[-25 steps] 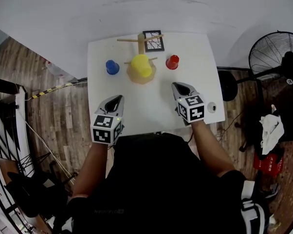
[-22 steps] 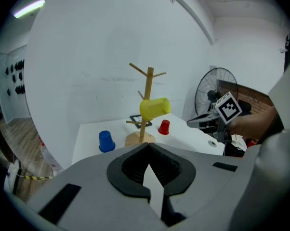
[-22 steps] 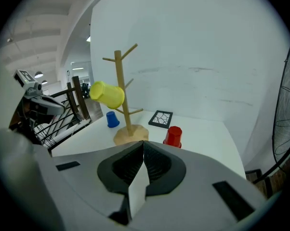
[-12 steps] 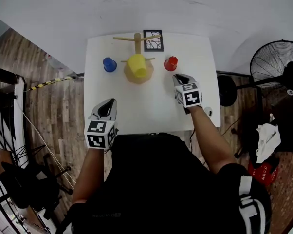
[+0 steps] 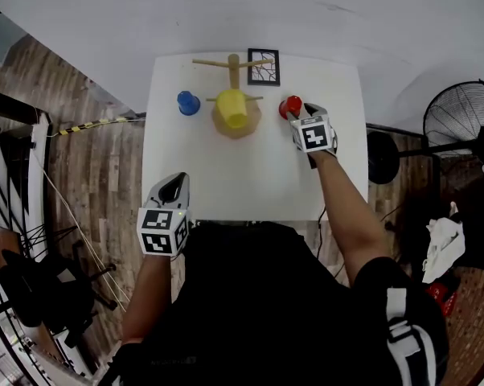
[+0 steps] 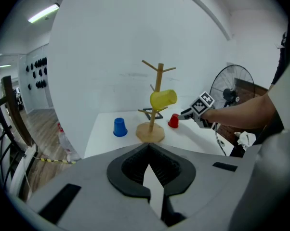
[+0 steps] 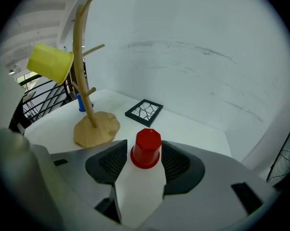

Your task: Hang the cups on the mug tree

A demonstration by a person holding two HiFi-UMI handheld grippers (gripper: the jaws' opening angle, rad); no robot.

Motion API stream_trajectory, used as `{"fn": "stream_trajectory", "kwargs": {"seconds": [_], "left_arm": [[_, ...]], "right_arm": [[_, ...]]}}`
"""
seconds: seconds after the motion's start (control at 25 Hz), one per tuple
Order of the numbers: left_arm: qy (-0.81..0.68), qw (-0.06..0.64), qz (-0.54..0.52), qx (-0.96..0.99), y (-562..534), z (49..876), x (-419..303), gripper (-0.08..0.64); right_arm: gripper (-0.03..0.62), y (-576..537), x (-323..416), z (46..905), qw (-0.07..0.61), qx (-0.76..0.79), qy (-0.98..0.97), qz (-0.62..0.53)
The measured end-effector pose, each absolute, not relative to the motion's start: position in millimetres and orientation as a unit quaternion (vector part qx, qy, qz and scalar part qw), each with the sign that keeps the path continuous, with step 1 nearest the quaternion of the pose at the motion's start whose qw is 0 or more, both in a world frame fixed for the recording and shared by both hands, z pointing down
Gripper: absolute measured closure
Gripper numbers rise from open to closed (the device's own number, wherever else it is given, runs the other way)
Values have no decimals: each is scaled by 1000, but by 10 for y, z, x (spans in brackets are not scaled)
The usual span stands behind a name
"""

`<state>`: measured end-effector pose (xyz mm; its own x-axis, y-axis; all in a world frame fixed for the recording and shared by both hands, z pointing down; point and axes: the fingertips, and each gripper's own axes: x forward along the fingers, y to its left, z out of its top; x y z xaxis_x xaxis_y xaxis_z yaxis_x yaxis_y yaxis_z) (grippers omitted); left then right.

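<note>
A wooden mug tree (image 5: 234, 69) stands at the back of the white table (image 5: 250, 175), with a yellow cup (image 5: 232, 108) hanging on one of its pegs. A blue cup (image 5: 188, 102) stands upside down to its left and a red cup (image 5: 289, 106) upside down to its right. My right gripper (image 5: 301, 111) is at the red cup. Its jaws have just been opening, and the red cup (image 7: 146, 148) stands between the pads (image 7: 106, 162) with a small gap each side. My left gripper (image 5: 174, 185) hangs shut and empty over the table's front edge.
A small black picture frame (image 5: 263, 67) lies behind the tree, close to the white wall. A standing fan (image 5: 467, 127) is on the wooden floor to the right of the table. The tree's round base (image 7: 96, 128) sits just left of the red cup.
My right gripper has travelled away from me across the table to the red cup and opened around it. My left gripper has drawn back to the front edge.
</note>
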<state>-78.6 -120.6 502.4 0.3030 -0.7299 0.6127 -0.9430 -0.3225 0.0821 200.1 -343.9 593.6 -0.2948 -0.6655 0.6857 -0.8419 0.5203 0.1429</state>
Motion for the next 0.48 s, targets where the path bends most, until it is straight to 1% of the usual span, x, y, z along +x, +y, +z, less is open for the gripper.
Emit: {"fn": "stream_trajectory", "kwargs": {"seconds": [0.24, 0.48], "left_arm": [[-546, 225, 253, 766, -1072, 5034, -866, 545], [-549, 231, 260, 760, -980, 5056, -919, 545]], "right_arm": [[368, -3633, 1934, 6002, 364, 476, -791, 124], [368, -3648, 1943, 6222, 375, 477, -777, 167]]}}
